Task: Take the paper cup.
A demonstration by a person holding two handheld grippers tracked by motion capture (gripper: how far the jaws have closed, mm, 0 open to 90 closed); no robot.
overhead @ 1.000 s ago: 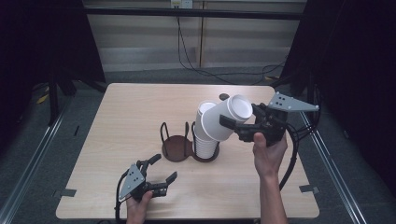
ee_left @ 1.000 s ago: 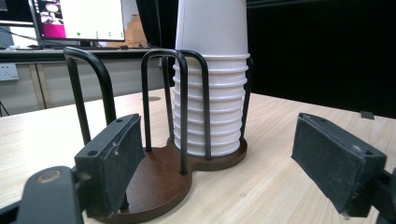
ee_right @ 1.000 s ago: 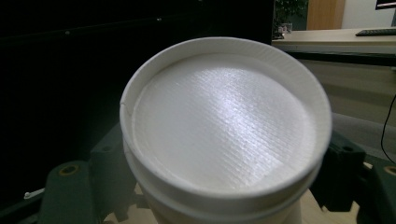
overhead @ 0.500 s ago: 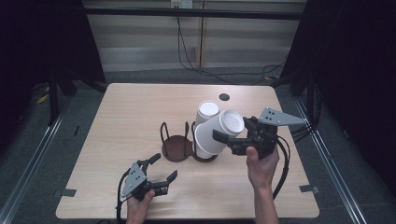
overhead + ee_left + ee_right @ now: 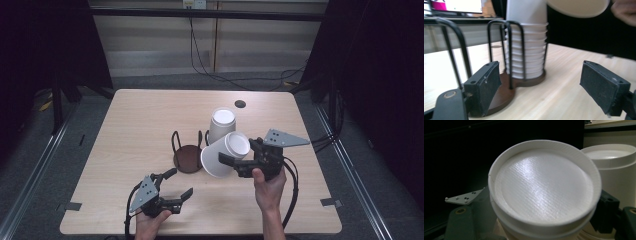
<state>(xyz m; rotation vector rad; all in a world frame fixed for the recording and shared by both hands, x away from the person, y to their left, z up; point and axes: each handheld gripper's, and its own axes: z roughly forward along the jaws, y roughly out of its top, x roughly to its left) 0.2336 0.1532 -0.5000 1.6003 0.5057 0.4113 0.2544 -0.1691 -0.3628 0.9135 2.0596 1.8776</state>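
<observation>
Paper cup poised over the rack's empty ring

The left gripper rests on the table, jaws spread around nothing, with the wire cup rack just ahead of its fingers. The right gripper is nearer: it pinches a white cup tilted almost level, mouth down-left toward the empty ring, beside the cup stack.

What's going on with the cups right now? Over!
Left gripper open, nothing in it. Right gripper shut on tilted white cup. Cup stack close behind, in the holder. Over.
</observation>
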